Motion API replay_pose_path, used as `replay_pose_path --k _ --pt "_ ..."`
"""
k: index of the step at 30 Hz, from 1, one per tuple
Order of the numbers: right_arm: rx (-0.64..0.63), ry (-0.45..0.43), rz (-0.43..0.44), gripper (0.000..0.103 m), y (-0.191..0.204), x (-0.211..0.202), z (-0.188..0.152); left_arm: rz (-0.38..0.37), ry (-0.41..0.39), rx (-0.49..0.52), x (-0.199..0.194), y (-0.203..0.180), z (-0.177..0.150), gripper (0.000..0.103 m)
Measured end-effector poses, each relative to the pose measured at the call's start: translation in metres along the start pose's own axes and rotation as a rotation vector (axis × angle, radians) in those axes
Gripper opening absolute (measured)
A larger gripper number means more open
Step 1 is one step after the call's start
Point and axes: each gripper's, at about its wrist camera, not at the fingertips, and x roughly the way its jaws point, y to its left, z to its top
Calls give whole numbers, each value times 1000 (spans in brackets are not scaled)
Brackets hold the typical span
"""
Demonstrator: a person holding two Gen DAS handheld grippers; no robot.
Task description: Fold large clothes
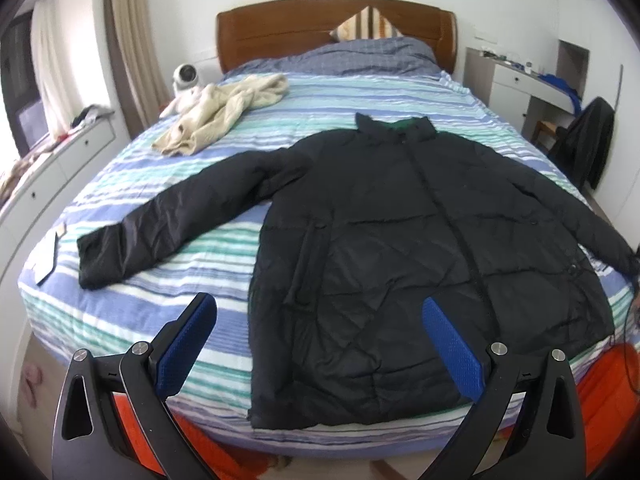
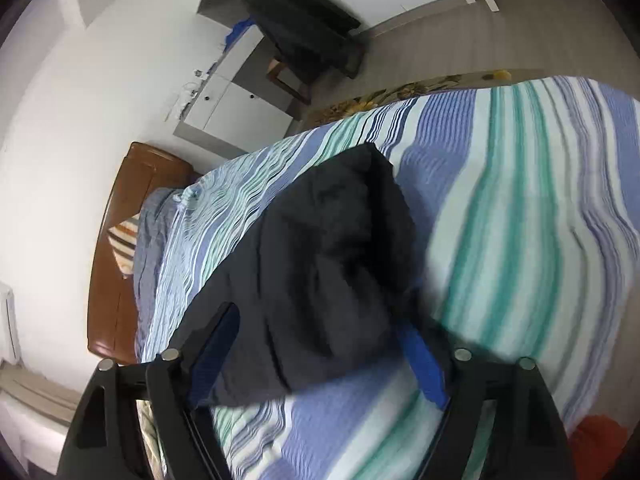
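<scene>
A black quilted jacket point(image 1: 400, 260) lies flat, front up, on the striped bed point(image 1: 168, 312), collar toward the headboard, left sleeve point(image 1: 168, 216) spread out to the left. My left gripper point(image 1: 320, 320) is open and empty above the jacket's lower hem near the foot of the bed. In the right wrist view the jacket's right sleeve point(image 2: 332, 264) lies between the fingers of my right gripper point(image 2: 320, 344). The jaws are wide apart around the sleeve, not closed on it.
A cream sweater point(image 1: 224, 112) lies bunched at the far left of the bed. A wooden headboard point(image 1: 320, 28) and striped pillow point(image 1: 366, 24) are at the far end. A desk with a chair draped in dark clothing point(image 1: 584, 140) stands right of the bed. A white drawer unit point(image 1: 48, 184) runs along the left.
</scene>
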Motion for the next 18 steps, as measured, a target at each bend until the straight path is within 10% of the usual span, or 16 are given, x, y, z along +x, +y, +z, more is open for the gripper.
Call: replay_pose_path --k 3,8,18 --pt "-145 -64 -25 15 40 -19 -3 10 15 -40 1 11 -2 102" --pt "-563 -155 186 14 177 -87 -48 7 73 -118 17 30 -8 102" --pt "-1147 8 531 14 356 -107 -281 -9 32 -169 11 42 -10 102"
